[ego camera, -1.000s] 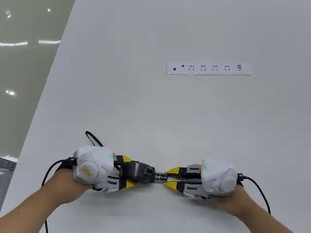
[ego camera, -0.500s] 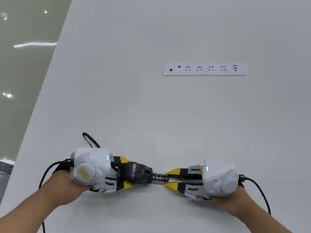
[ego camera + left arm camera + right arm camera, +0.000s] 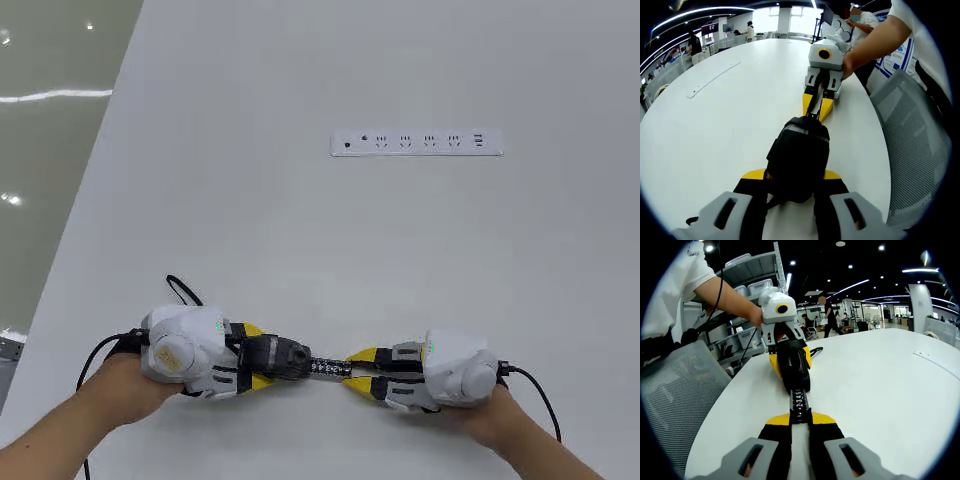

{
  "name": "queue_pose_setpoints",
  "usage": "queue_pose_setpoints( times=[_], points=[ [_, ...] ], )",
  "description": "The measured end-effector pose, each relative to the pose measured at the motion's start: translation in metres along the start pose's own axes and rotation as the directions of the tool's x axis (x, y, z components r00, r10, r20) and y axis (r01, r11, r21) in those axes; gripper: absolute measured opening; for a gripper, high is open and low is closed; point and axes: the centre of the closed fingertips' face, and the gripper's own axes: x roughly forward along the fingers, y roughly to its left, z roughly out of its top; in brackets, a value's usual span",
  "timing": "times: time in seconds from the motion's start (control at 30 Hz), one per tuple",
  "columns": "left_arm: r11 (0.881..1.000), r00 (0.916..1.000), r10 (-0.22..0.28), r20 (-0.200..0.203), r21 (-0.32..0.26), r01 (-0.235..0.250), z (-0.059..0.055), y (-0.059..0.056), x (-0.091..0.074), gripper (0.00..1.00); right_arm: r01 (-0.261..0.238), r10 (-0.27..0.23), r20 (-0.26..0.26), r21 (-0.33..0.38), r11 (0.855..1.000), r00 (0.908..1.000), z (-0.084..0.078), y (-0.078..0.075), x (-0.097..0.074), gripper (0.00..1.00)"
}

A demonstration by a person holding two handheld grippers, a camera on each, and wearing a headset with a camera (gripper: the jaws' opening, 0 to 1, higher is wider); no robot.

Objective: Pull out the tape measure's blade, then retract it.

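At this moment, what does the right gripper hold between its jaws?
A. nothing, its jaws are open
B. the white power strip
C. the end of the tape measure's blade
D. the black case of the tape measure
C: in the right gripper view the right gripper is shut on the numbered blade, which comes out of the black case held by the left gripper.

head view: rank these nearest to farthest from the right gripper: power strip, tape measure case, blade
1. blade: clamped in the right gripper, at its tips.
2. tape measure case: further to the left, held in the left gripper.
3. power strip: far ahead, well apart from both grippers.
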Motion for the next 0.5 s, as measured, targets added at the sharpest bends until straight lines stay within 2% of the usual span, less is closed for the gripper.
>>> queue_pose_setpoints(
  times=[0.5],
  points=[
    [1.000, 1.0000, 0.002, 0.004, -0.005, -0.002, 0.0002, 0.0001, 0.0008, 0.32, 0.010, -0.010, 0.003, 0.011, 1.000, 0.9999, -0.0018, -0.0021, -0.0072, 0.10]
  ],
)
